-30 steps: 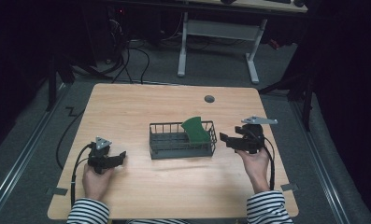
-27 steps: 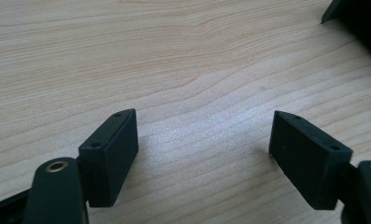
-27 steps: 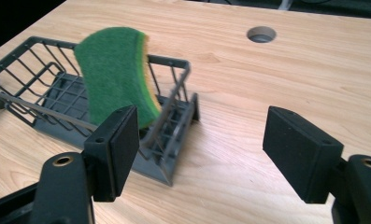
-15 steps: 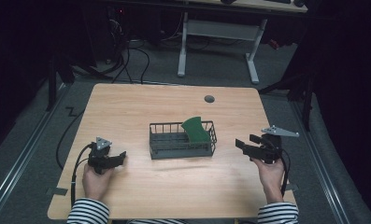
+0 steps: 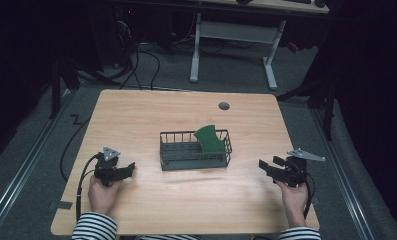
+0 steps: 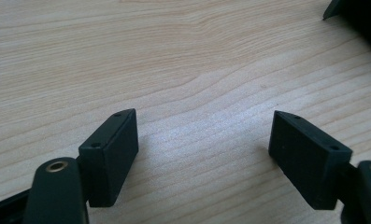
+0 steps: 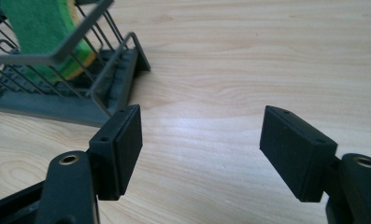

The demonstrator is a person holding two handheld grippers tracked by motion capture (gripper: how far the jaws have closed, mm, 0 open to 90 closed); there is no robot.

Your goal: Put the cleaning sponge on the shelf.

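Note:
A dark wire basket point(image 5: 172, 150) stands at the middle of the wooden table point(image 5: 186, 110). A green sponge point(image 5: 209, 139) leans inside its right end. In the right gripper view the basket point(image 7: 103, 74) and the sponge point(image 7: 38, 28) sit at upper left. My left gripper point(image 5: 129, 168) rests low on the table at front left, open and holding nothing; its jaws stand wide apart over bare wood point(image 6: 202, 135). My right gripper point(image 5: 264, 165) is at front right, right of the basket and apart from it, open with nothing between its jaws point(image 7: 199, 140).
A round grey cable hole point(image 5: 224, 106) lies near the table's far edge. A black cable point(image 5: 81, 180) trails from the left gripper off the front left. A white desk frame point(image 5: 236, 45) and cables stand on the floor beyond the table.
My right gripper has drawn back from beside the basket toward the front right of the table. The left gripper has stayed where it was.

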